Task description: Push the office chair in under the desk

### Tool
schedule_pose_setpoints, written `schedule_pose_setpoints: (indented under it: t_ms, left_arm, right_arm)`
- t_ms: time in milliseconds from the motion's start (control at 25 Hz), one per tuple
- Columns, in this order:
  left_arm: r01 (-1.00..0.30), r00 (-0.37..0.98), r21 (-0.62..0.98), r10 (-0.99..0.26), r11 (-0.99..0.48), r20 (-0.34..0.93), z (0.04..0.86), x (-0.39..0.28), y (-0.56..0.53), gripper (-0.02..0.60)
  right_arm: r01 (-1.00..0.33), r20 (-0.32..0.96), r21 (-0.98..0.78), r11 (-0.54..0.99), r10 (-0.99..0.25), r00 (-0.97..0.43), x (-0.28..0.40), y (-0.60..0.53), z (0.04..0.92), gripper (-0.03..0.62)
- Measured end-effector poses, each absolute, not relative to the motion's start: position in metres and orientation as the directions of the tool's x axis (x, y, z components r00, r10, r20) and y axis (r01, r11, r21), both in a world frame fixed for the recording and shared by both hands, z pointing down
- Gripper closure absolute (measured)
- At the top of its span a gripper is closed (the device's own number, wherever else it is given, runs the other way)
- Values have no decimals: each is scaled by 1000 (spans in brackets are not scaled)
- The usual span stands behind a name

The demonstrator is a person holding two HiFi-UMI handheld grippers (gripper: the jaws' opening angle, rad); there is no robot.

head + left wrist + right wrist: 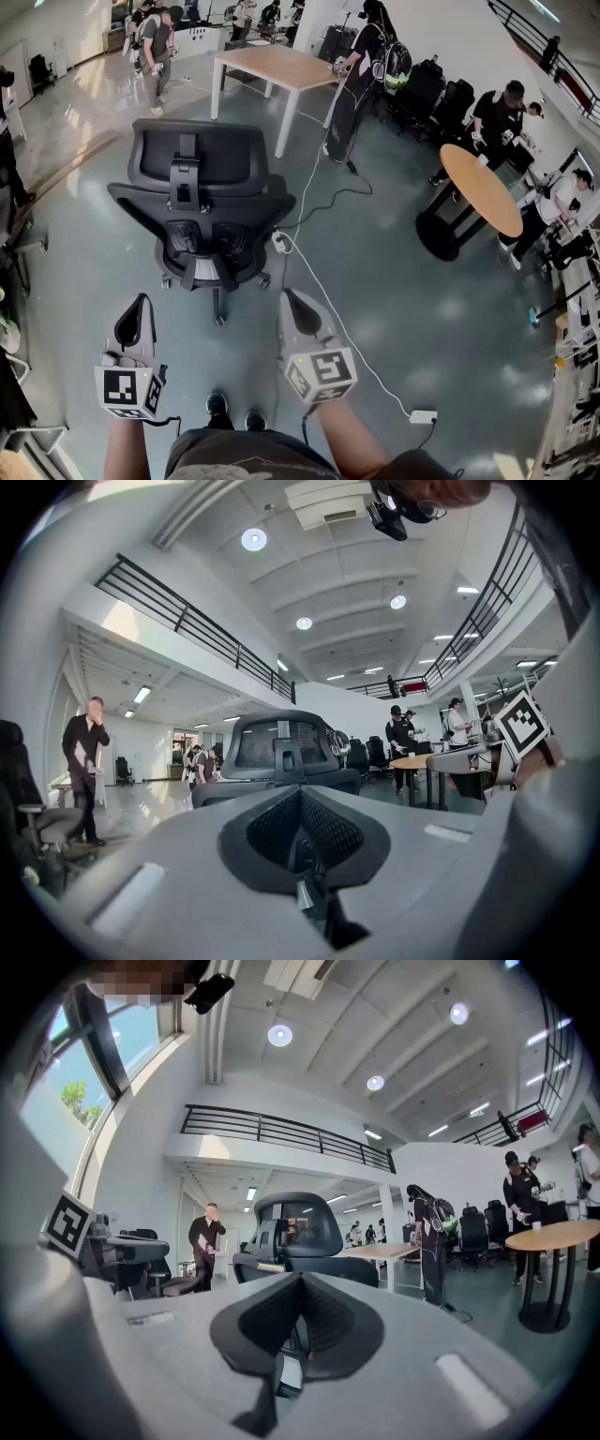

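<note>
left gripper (134, 323): jaws pressed together, nothing between them, touching nothing. it is hovering level, just short of the chair's back. right gripper (302, 317): likewise closed and empty, held level beside the left one, also off the chair.

black mesh-backed office chair on castors (202, 211): standing on the glossy grey floor (403, 281) with its back facing the person, not yet under anything. the light wooden rectangular desk with white legs (281, 66) is well apart from it, farther ahead and to the right. a person in dark clothes (361, 84) is standing at the desk's right end.

thin white cable (323, 300): trailing across the floor just beside the chair's base.

judgement on the step in hand, closing in for the push:
- keeping both grippers shut looks right; they are serving as blunt pushers.
- setting them on the backrest at matching height, one on each side, should be keeping the seat from swivelling.
- pushing slowly and steering rightward toward the desk opening.
- watching the castors near the cable, and the person at the desk.
</note>
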State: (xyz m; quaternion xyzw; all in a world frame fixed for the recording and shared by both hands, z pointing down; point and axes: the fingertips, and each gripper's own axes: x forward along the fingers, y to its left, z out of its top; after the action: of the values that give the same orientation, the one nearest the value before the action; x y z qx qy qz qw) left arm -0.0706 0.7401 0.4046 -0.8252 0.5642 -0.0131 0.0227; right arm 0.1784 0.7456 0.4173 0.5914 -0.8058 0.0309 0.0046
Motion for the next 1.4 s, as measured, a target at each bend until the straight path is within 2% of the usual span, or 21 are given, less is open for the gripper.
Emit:
schedule_pose_setpoints:
  t_ms: [960, 1240, 1400]
  left_arm:
    - [-929, 368, -43, -929, -369, 29, 411, -81, 729, 563]
    - [-925, 379, -35, -926, -379, 1, 409, -99, 711, 555]
    - [-919, 391, -44, -920, -391, -4, 409, -119, 697, 540]
  right_arm:
    - [-963, 39, -4, 269, -962, -269, 176, 733, 418, 604]
    - [-955, 60, 149, 257, -966, -251, 159, 726, 415, 604]
    - [-966, 53, 147, 212, -977, -206, 150, 711, 412, 603]
